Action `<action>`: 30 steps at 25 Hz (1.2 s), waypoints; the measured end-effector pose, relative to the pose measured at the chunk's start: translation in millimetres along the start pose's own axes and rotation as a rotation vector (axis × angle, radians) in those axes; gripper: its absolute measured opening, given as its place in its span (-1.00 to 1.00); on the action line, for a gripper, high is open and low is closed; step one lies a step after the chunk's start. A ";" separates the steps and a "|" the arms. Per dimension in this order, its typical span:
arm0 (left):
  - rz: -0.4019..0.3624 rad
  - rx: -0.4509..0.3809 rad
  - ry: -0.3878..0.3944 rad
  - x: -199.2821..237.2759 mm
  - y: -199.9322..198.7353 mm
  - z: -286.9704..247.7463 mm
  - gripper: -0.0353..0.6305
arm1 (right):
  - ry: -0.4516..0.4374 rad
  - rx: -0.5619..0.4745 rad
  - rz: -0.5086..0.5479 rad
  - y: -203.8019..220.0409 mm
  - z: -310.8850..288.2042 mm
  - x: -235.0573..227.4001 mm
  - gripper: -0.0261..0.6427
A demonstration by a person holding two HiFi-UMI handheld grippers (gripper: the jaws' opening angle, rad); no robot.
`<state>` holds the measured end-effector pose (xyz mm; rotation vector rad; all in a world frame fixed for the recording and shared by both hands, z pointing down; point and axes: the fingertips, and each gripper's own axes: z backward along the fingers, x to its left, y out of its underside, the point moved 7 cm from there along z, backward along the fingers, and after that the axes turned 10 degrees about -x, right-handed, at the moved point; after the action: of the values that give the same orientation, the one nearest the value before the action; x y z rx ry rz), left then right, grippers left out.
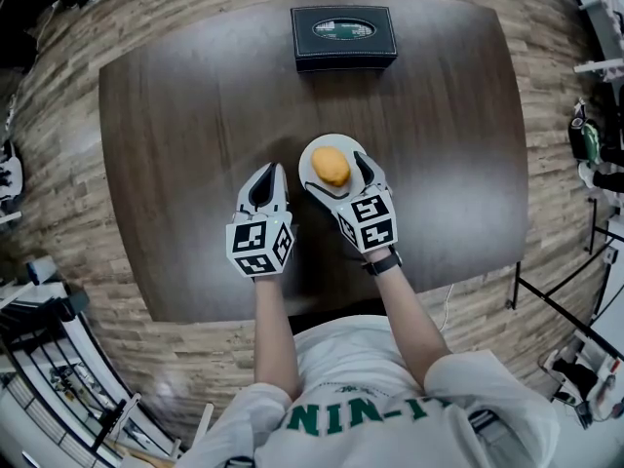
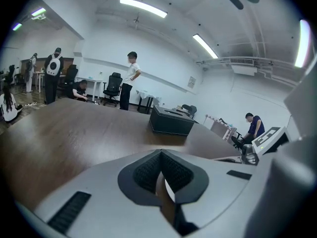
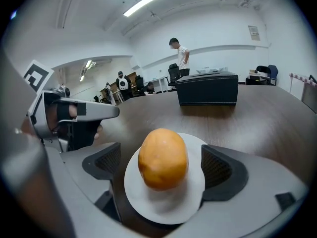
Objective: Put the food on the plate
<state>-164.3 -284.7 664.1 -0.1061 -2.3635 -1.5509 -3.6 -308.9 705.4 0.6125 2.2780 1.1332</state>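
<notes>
An orange, rounded piece of food (image 1: 331,166) (image 3: 163,157) rests on a small white plate (image 1: 314,152) (image 3: 171,209) in the middle of the dark wooden table (image 1: 175,115). My right gripper (image 1: 338,176) (image 3: 166,165) is open. Its dark pads (image 3: 218,168) stand on either side of the food with a gap on each side, over the plate. To the left of the plate my left gripper (image 1: 265,178) (image 2: 159,170) is shut, with nothing between its jaws. It hovers low over the table and also shows in the right gripper view (image 3: 74,115).
A black box (image 1: 343,35) (image 2: 171,120) (image 3: 208,88) stands at the table's far edge, beyond the plate. Several people and office chairs (image 2: 113,87) are in the room behind. Metal racks (image 1: 58,378) stand beside the person on the wood-plank floor.
</notes>
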 end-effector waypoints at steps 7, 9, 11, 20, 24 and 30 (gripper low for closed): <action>-0.018 -0.017 0.001 -6.5 -10.3 15.9 -0.86 | 0.028 -0.028 -0.010 -6.3 17.3 -2.4 0.62; -0.026 -0.029 0.000 -7.2 -16.0 22.8 -0.87 | 0.043 -0.040 -0.017 -8.7 26.3 -3.5 0.59; -0.032 -0.042 -0.002 -9.4 -21.1 29.8 -0.86 | 0.062 -0.057 -0.020 -11.6 37.3 -5.7 0.56; -0.074 -0.080 0.019 -23.4 -44.3 54.0 -0.86 | 0.149 -0.139 -0.026 -34.6 83.5 -14.9 0.25; -0.103 -0.106 0.027 -34.7 -59.7 70.4 -0.87 | 0.196 -0.179 -0.002 -49.5 110.9 -15.1 0.04; -0.131 -0.171 0.039 -50.1 -87.2 94.0 -0.86 | 0.246 -0.290 0.010 -82.6 151.4 -10.0 -0.21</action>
<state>-157.2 -230.0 538.0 0.0418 -2.2445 -1.7984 85.2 -271.5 562.0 0.3887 2.2459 1.5825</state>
